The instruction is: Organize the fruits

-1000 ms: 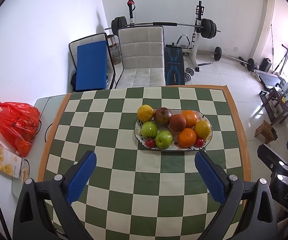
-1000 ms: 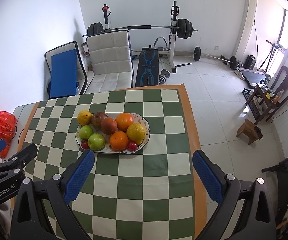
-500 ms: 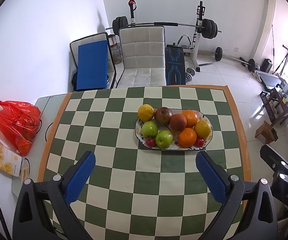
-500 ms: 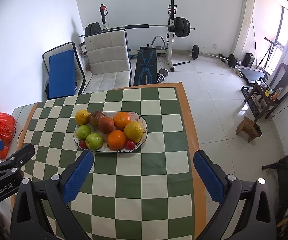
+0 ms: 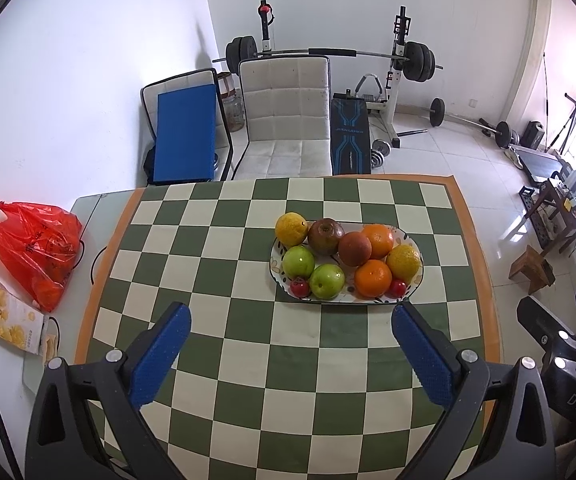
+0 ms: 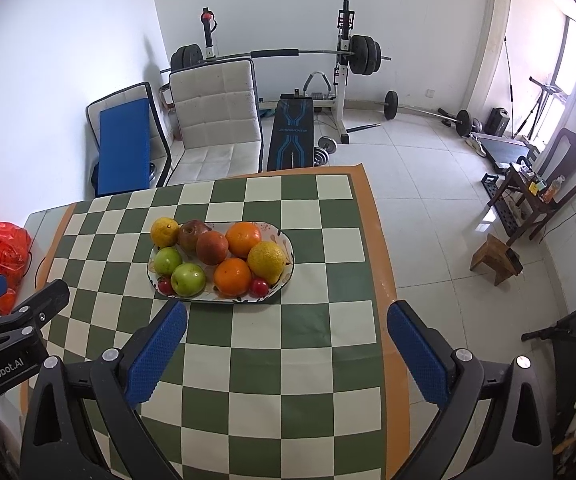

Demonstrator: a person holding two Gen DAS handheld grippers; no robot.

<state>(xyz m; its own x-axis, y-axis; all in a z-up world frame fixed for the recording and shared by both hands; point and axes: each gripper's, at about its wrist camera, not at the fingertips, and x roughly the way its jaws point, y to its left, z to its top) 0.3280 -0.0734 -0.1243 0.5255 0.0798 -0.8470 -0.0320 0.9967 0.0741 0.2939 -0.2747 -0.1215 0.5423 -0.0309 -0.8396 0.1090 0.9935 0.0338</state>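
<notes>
In the left wrist view, the left gripper [image 5: 291,334] hangs above the checkered tabletop [image 5: 192,272] with its jaws wide open and nothing between them. The plate [image 5: 278,254] of fruit sits a little ahead of it. On the plate lie two green apples [image 5: 327,281], two oranges [image 5: 372,278], two yellow fruits [image 5: 403,258], a dark red apple [image 5: 326,235], a reddish-brown fruit [image 5: 354,248] and two small red fruits [image 5: 299,287]. Over the last second almost nothing changed here: the plate only slid a tiny bit lower in the picture, and no fruit moved. In the right wrist view, the right gripper [image 6: 287,330] also has its jaws wide open and empty. Here the plate [image 6: 288,254] has come a little closer than it was a second ago, just past the left blue pad. No fruit lies loose on the tabletop. All the fruit sits together on the plate, so this could be a finished tidy-up, or fruit waiting to be sorted into groups. The pictures cannot say which.
</notes>
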